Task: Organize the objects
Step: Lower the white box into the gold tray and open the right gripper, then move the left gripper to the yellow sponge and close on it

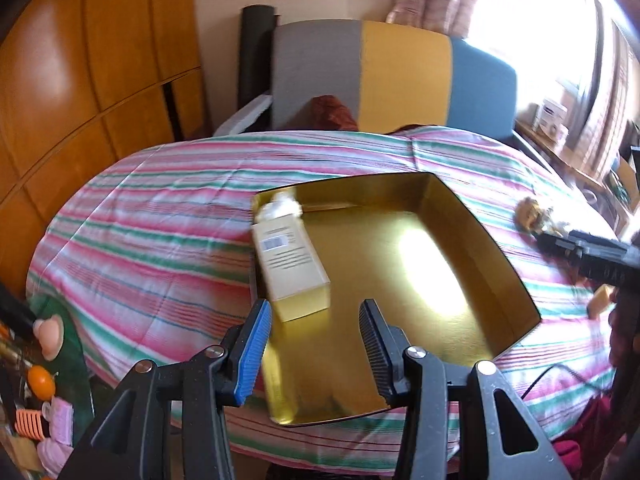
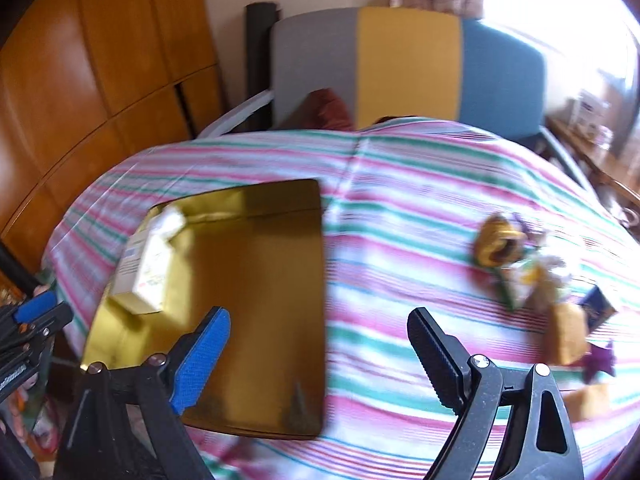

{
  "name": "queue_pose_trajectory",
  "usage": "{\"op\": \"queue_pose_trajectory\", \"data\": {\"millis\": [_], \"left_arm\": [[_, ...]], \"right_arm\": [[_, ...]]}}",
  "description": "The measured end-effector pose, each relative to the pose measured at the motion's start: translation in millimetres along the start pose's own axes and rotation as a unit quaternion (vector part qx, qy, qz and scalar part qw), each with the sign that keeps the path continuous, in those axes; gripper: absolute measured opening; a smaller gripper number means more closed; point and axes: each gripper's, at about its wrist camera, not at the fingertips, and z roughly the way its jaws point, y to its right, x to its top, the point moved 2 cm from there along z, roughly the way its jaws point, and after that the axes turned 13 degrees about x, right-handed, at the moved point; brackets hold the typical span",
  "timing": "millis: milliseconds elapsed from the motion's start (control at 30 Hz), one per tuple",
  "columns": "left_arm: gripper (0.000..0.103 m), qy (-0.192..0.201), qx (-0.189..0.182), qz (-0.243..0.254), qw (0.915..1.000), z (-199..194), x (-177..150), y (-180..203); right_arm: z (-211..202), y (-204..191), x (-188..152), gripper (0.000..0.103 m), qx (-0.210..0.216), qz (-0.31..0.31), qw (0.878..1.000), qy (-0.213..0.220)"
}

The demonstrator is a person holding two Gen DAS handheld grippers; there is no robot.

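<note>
The left gripper (image 1: 316, 344) hangs part-open and empty above the gold tray (image 1: 492, 240), touching nothing. A cream box (image 1: 288, 264) lies against the tray's left wall; its barcode label is too blurred to read. The right gripper (image 2: 320, 356) is spread wide and empty over the striped bench (image 2: 400, 208). Loose flowers and small boxes (image 2: 532, 276) lie to the right.
</note>
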Motion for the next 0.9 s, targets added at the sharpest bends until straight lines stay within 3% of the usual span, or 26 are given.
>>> {"op": "queue_pose_trajectory", "data": {"millis": [267, 500, 667, 733, 900], "left_arm": [[0.046, 0.003, -0.04, 0.041, 0.9984, -8, 5, 43], [0.046, -0.011, -0.075, 0.069, 0.9947, -9, 6, 75], [0.046, -0.015, -0.097, 0.099, 0.9902, -11, 5, 102], [0.046, -0.016, -0.106, 0.112, 0.988, -12, 5, 114], [0.046, -0.018, -0.127, 0.132, 0.9829, -14, 8, 141]], "right_arm": [[-46, 81, 4, 0.093, -0.075, 0.043, 0.996, 0.036], [-83, 164, -4, 0.095, -0.148, 0.09, 0.982, 0.07], [-104, 227, -36, 0.095, -0.199, 0.189, 0.956, 0.106], [-115, 253, -46, 0.095, -0.174, 0.268, 0.939, 0.129], [-131, 287, -67, 0.096, -0.148, 0.371, 0.902, 0.166]]}}
